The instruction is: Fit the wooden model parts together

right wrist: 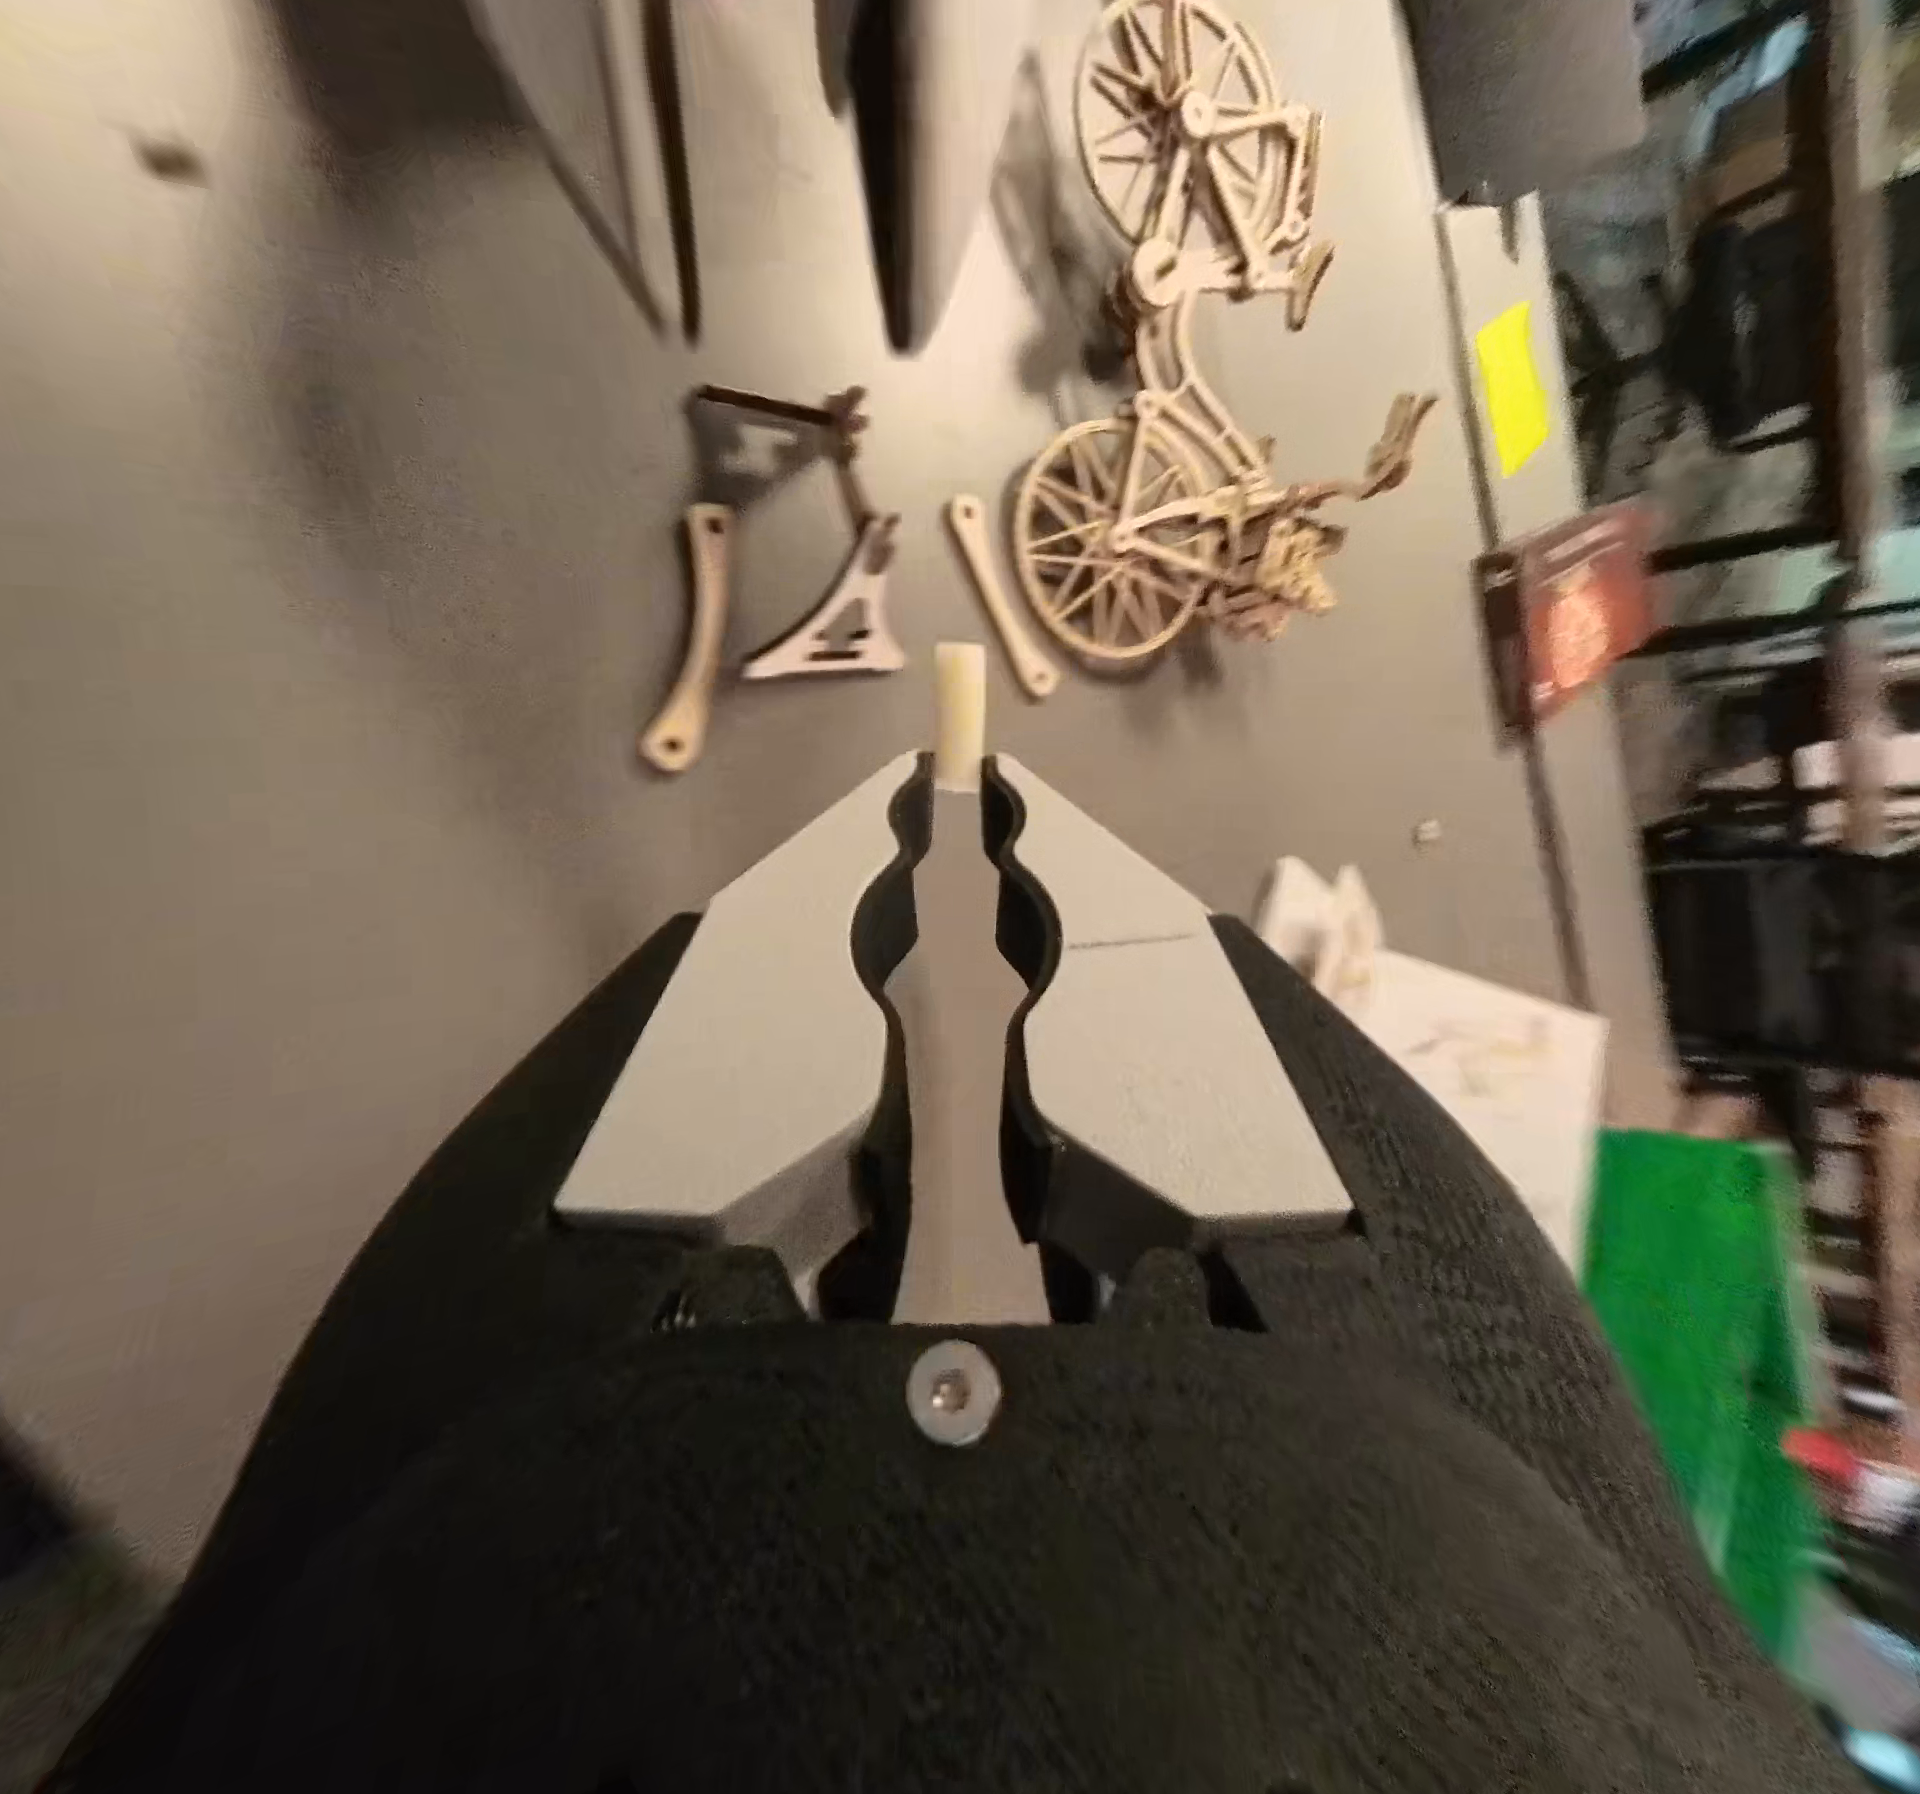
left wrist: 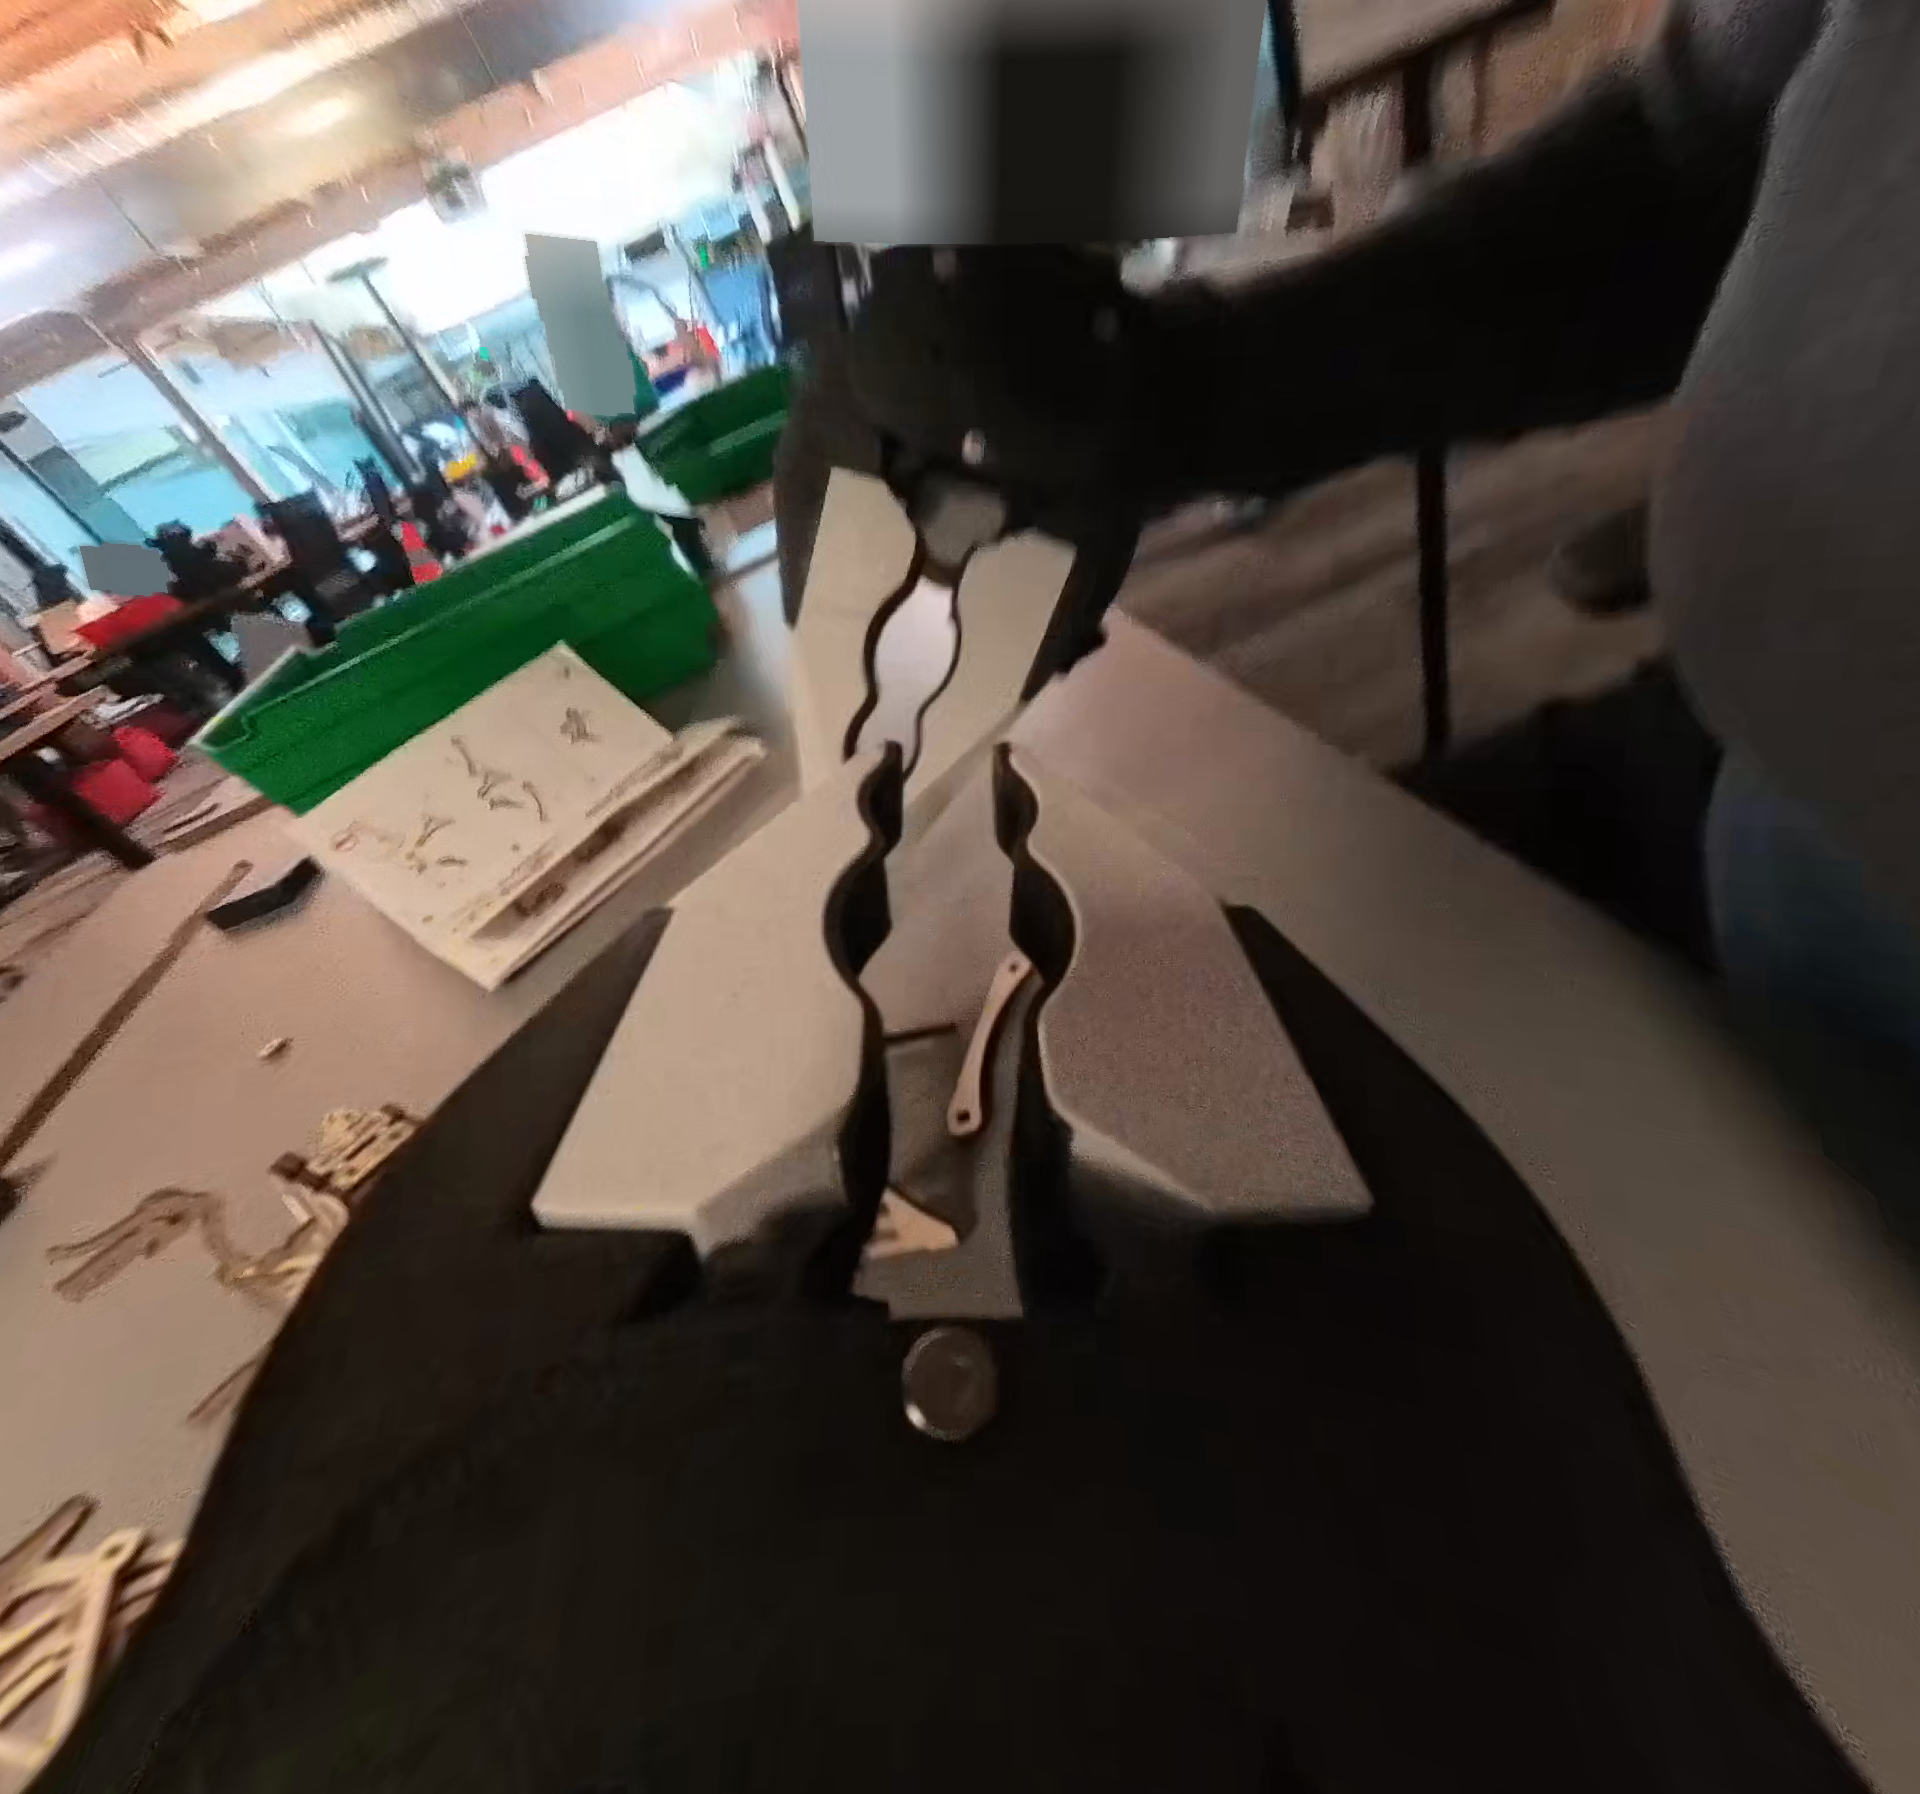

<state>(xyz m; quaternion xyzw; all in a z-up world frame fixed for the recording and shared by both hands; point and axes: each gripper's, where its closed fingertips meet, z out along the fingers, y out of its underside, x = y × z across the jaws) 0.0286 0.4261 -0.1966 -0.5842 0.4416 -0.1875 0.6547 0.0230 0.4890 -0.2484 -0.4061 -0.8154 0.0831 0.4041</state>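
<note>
My right gripper (right wrist: 957,768) is shut on a short pale wooden peg (right wrist: 957,718) that sticks out past its tips, above the grey table (right wrist: 312,601). Below lie a wooden bicycle model (right wrist: 1174,373), a triangular frame part (right wrist: 821,612), a curved strip (right wrist: 691,643) and a straight strip (right wrist: 1000,596). My left gripper (left wrist: 945,768) is open and empty; a curved strip (left wrist: 992,1043) and a triangular part (left wrist: 920,1235) show on the table between its fingers. The right gripper (left wrist: 914,664) faces it, tips nearly meeting. The left gripper (right wrist: 779,331) also shows at the top of the right wrist view.
Green crates (left wrist: 540,622) and a stack of cut-out wooden sheets (left wrist: 520,809) stand at the back left. Loose wooden parts (left wrist: 208,1235) lie left. A person in grey (left wrist: 1787,601) stands right. White sheets (right wrist: 1455,1048) and a green crate (right wrist: 1704,1329) sit by the table's right edge. My right fingertips sit around 9 centimeters from my left ones. The wooden bicycle model (right wrist: 1174,373) lies around 15 centimeters away from my right fingertips.
</note>
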